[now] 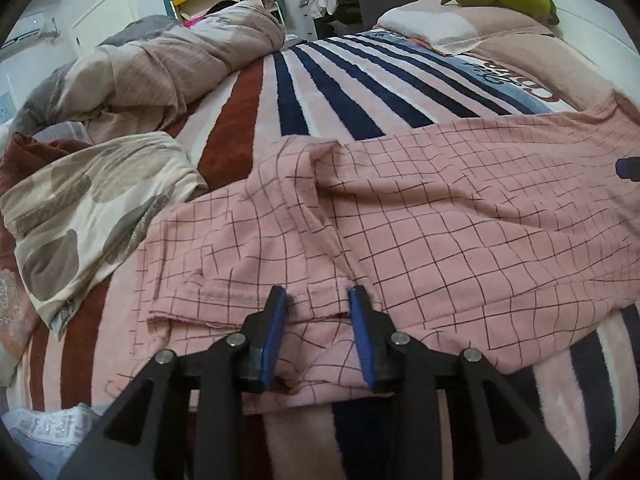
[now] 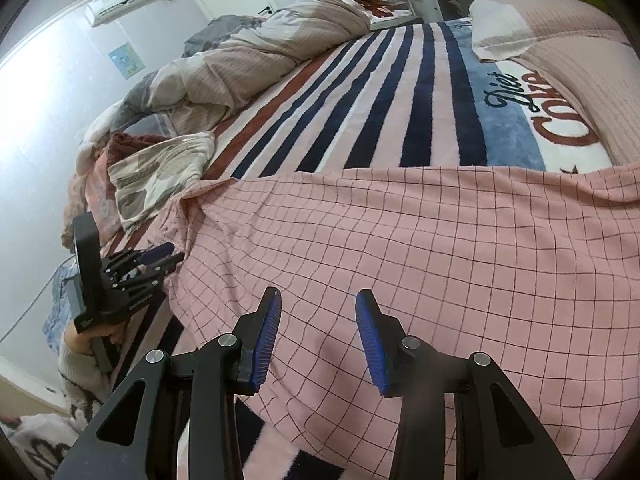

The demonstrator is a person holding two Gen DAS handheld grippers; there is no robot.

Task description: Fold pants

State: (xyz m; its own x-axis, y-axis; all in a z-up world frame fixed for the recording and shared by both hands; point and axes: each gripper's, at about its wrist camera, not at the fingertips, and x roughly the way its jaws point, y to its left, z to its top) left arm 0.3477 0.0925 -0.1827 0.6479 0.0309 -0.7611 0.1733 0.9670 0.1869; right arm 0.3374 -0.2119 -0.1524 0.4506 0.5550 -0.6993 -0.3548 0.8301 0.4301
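Pink checked pants (image 1: pixel 440 208) lie spread across the striped blanket (image 1: pixel 320 80), soft, limp, likely to sag; best pinched at the hem. Left gripper (image 1: pixel 318 300) straddles that hem, jaws parted, nothing clamped; right gripper (image 2: pixel 318 304) hovers parted over the leg, empty

Soft, even indoor light fills both views, slightly cool and a little dim, with only faint shadows in the folds of the pants (image 1: pixel 440 216). In the right wrist view the wall (image 2: pixel 44 120) glares white (detail washed out there). Fisheye bending curves the edges, black corners vignette both frames, and distant clutter looks soft.
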